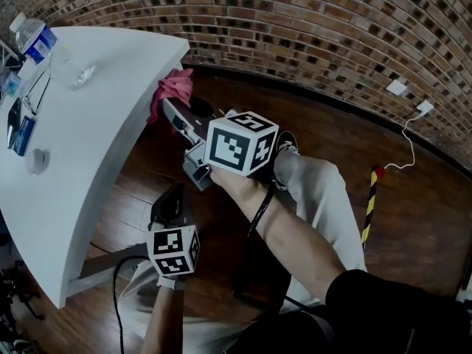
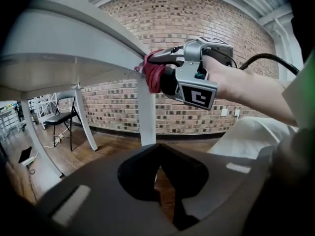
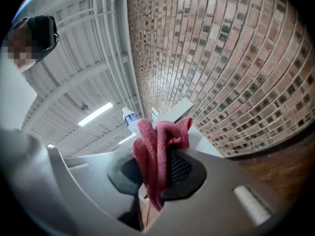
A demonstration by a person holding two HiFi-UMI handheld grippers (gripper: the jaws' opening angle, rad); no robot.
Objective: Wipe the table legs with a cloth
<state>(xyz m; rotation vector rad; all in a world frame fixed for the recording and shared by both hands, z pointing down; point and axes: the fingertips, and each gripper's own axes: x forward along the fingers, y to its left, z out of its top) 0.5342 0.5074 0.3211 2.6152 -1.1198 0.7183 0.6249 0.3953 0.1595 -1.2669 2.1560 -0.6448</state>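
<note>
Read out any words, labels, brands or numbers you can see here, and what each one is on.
No text is readable.
Water bottle: blue label, print too blurred to read.
Marker cubes: black-and-white square patterns only, no letters or digits.

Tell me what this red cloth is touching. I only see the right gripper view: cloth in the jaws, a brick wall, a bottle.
Observer: The left gripper view shows the red cloth against the top of a white table leg, just under the corner of the tabletop.
Operator: What is the other gripper doing?
Observer: The left gripper has its jaws together on nothing. It is aimed at that same leg, lower down.
Operator: Is anything else standing nearby?
Observer: Yes. In the left gripper view, a black chair stands on the wooden floor beyond the far legs.
</note>
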